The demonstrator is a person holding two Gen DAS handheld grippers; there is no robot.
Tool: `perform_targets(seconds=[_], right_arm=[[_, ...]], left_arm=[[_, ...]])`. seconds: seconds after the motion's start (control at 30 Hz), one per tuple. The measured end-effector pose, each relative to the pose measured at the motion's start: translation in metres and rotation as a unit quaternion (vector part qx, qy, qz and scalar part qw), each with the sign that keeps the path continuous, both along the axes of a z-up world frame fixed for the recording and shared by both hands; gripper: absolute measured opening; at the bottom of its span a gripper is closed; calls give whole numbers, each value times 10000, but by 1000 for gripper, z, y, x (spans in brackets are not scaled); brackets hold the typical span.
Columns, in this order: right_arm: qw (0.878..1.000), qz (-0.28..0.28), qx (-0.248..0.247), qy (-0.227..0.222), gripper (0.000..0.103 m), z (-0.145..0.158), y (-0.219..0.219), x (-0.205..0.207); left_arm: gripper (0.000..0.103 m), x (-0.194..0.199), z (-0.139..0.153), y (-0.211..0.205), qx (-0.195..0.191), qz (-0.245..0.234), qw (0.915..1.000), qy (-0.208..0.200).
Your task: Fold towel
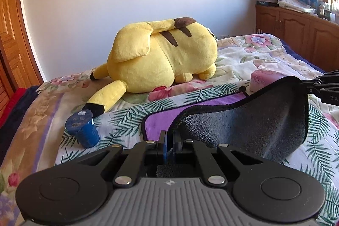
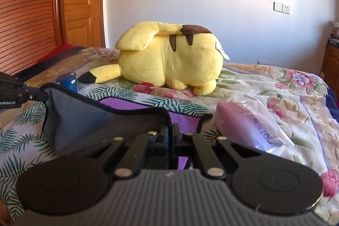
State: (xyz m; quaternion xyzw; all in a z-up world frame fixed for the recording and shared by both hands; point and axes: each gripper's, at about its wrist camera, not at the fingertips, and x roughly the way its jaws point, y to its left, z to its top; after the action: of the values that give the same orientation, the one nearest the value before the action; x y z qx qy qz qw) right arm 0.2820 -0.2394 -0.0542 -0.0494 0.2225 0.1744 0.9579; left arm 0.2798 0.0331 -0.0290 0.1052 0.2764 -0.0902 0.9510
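Jaws clenched on both grippers, left (image 1: 169,142) and right (image 2: 170,135), each pinching a near corner of the towel (image 1: 254,120); grey underside lifted, purple rest flat on bed (image 1: 243,56).

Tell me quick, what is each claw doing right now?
Left claw: closed, pinching a near corner of the grey and purple microfibre towel.
Right claw: closed, pinching the towel's other near corner; the lifted edge hangs between them.
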Motion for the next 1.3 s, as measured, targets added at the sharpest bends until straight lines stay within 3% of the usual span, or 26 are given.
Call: perform_targets(seconds=[0.53, 0.93, 1.3], right_arm=[[9997, -59, -221, -119, 4, -7, -2, 50], [9999, -56, -36, 122, 4, -32, -3, 94], [9993, -195, -145, 276, 4, -57, -2, 110]], left_arm=[[5, 67, -11, 5, 128, 238, 9996, -24], [5, 114, -46, 12, -45, 514, 9986, 84], [5, 131, -73, 1, 85, 612, 9980, 150]])
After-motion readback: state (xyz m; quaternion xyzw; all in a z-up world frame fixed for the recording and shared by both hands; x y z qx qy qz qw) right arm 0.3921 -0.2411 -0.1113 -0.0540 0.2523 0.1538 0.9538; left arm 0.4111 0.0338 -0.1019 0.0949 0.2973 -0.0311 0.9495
